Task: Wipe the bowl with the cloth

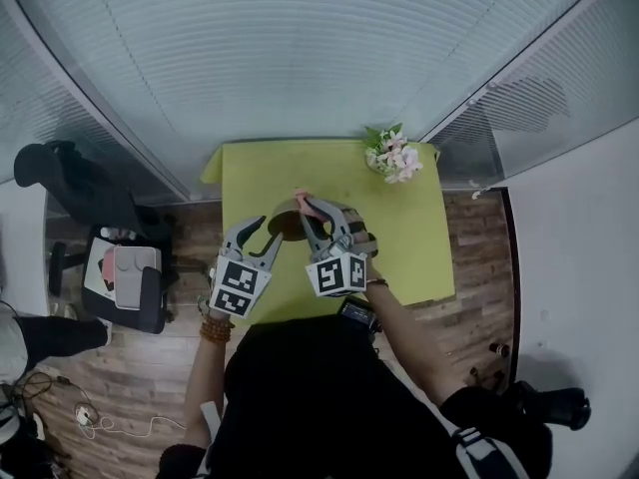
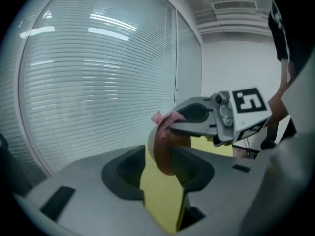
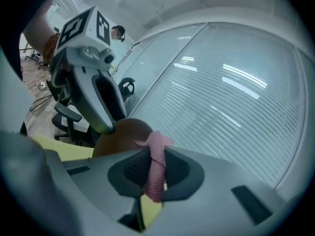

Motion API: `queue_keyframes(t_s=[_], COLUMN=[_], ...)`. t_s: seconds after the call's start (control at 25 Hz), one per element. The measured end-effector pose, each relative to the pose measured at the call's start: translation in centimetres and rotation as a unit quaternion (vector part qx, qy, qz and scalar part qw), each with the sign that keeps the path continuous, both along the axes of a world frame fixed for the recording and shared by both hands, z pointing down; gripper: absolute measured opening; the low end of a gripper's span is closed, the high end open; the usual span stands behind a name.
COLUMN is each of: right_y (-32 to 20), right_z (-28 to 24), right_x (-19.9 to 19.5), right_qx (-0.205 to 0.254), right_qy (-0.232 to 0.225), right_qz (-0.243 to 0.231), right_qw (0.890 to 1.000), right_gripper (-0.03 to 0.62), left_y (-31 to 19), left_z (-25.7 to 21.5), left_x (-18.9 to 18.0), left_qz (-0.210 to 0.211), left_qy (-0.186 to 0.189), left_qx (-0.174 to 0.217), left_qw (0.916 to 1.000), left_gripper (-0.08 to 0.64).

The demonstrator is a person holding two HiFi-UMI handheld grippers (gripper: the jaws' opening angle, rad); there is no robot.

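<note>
The left gripper (image 1: 268, 230) hangs above the table (image 1: 404, 252) with its grey jaws wide apart. The bowl (image 1: 287, 226) lies at 3 o'clock of its tips, just beside them, and at 9 o'clock of the right gripper (image 1: 315, 215). The right gripper's jaws are pinched together on the cloth (image 1: 304, 201), and a loose end of it pokes out at 11 o'clock past the tips.

In the head view the bowl is only a small dark oval with a pale rim. The left gripper view shows more. There the bowl stands on edge between that gripper's tips, close against the right-hand jaw. The cloth is bunched at the bowl's 12 o'clock rim, where the right gripper's tips meet it. I cannot tell whether those tips pinch the rim along with the cloth. Only the right gripper view shows the cloth as a rolled strip running straight down between dark, textured pads.

The bowl is brown, smooth and round, and the cloth is pink and finely woven. The table is flat and yellow-green. Flowers (image 1: 392, 155) sit at its 1 o'clock corner, with slatted blinds (image 1: 300, 48) beyond.
</note>
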State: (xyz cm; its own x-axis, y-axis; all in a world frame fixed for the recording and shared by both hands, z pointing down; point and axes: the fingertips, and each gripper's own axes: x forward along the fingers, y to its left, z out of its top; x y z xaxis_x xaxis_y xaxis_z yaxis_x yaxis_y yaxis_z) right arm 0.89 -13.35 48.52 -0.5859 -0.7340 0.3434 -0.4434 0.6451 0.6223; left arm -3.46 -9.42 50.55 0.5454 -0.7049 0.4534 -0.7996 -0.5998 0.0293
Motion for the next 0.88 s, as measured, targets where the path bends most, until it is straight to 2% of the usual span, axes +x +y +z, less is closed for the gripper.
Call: queue_keyframes(t_s=[0.08,0.12,0.28,0.36,0.4,0.48,0.6,0.72,0.8,0.88], right_y=[1.0,1.5,3.0,3.3,3.3,3.2,2.8,2.6,2.3,2.1], right_z=[-1.4,-2.0,-3.2,-3.6,-3.7,-4.2,-5.5,-6.7,-7.3,-7.8], right_x=[-1.1,-1.7,-3.1,-3.1,-3.0,-2.9,-3.0,-3.4,-3.6,-3.7], right_qx=[0.028,0.047,0.105,0.120,0.123,0.119,0.115,0.095,0.069,0.048], right_qy=[0.002,0.010,0.034,0.031,0.024,-0.001,-0.039,-0.091,-0.132,-0.161], right_qz=[-0.017,-0.026,-0.049,-0.051,-0.049,-0.042,-0.028,-0.010,0.006,0.018], right_qw=[0.999,0.998,0.993,0.991,0.991,0.992,0.992,0.991,0.989,0.986], right_gripper=[0.038,0.040,0.041,0.043,0.043,0.041,0.037,0.035,0.035,0.035], left_y=[-0.2,-0.3,-0.7,-0.9,-1.0,-1.3,-1.6,-1.6,-1.7,-1.7], left_z=[1.0,1.3,1.4,1.2,0.9,-0.2,-2.0,-3.8,-4.9,-5.9], left_x=[-0.1,-0.1,-0.7,-1.4,-1.8,-2.7,-3.6,-4.8,-5.5,-6.0], left_qz=[-0.002,-0.005,-0.033,-0.060,-0.078,-0.117,-0.157,-0.200,-0.221,-0.229], left_qy=[-0.031,-0.030,0.011,0.039,0.066,0.126,0.163,0.229,0.256,0.271], left_qx=[0.001,-0.004,-0.027,-0.040,-0.045,-0.048,-0.022,-0.003,0.013,0.028], left_qw=[0.9995,0.9995,0.9990,0.9967,0.9937,0.9840,0.9739,0.9526,0.9410,0.9345], left_gripper=[0.152,0.150,0.152,0.078,0.061,0.029,0.023,0.029,0.038,0.046])
